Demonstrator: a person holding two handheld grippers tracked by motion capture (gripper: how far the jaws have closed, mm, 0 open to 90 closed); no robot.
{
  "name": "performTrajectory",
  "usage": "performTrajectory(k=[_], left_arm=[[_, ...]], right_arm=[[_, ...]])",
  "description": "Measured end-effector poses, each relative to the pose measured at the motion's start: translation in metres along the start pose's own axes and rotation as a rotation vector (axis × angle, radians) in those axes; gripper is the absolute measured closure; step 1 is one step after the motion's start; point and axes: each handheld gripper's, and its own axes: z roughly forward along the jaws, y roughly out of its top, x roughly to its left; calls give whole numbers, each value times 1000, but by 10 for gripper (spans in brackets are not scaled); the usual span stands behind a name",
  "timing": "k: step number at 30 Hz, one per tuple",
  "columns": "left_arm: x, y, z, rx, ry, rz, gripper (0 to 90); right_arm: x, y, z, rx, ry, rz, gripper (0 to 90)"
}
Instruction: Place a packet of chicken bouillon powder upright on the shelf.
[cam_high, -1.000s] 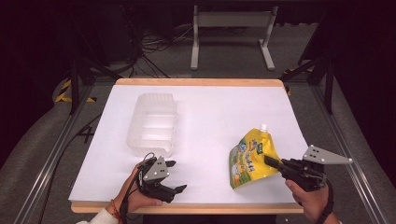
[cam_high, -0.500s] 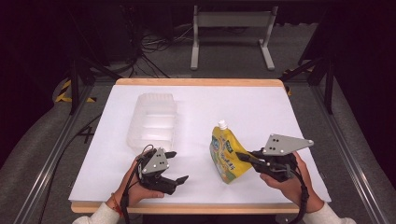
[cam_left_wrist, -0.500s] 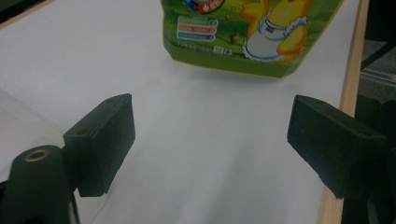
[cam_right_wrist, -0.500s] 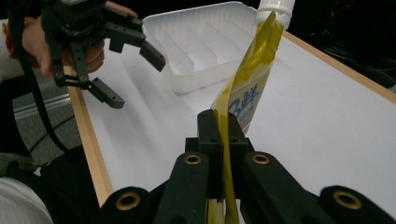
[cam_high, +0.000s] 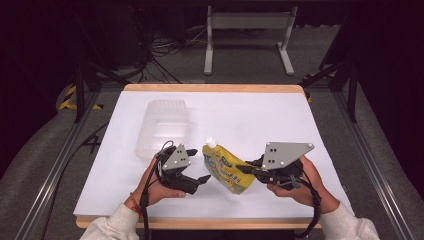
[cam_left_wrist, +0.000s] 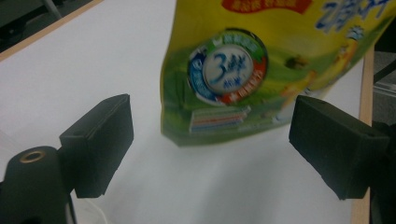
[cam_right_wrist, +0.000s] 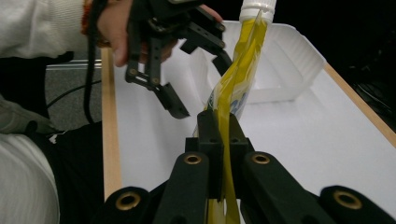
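Both grippers have closed in: my right gripper (cam_high: 246, 169) clamps the lifted pouch (cam_high: 226, 168) beside my left gripper (cam_high: 206, 178), jaws apart, ready for a handover.

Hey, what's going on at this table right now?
A person works with a gripper in each hand. The right gripper is shut on the edge of a yellow drink pouch, holding it up off the white table. The left gripper is open and faces the pouch without touching it. A clear plastic tray sits behind them.
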Motion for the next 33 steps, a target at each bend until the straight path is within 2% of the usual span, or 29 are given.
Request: performTrajectory(k=[2,6,8,10,11,12,13,18,20,25,29,33], left_arm=[[1,0,2,2,-4,-11,143],[3,-1,2,1,-11,-3,183],[3,-2,2,4,-10,7,306],[3,-2,2,6,-4,9,381],[4,-3,1,12,14,9,381],[6,-3,1,13,16,5,475],[7,-4,0,7,20,-6,509],[14,-4,-7,-19,90,-30,652],[19,-4,-12,-34,112,-47,711],[28,-6,-21,-48,153,-58,783],[32,-6,-28,-57,182,-74,812],[36,-6,-36,-75,206,-82,819]], right_arm=[[0,2,2,-4,17,-16,900],[-1,3,7,-4,22,-28,900],[-1,3,10,2,14,-30,900],[-2,4,12,0,10,-28,900],[-2,4,12,0,10,-28,900],[-3,5,14,-3,3,-28,900],[-4,6,15,-3,-3,-30,900],[-7,11,19,-19,-34,-32,900],[-11,14,21,-33,-64,-26,900],[-16,21,29,-67,-93,-13,900],[-19,30,36,-82,-127,-11,900],[-22,38,39,-100,-138,-2,900]])
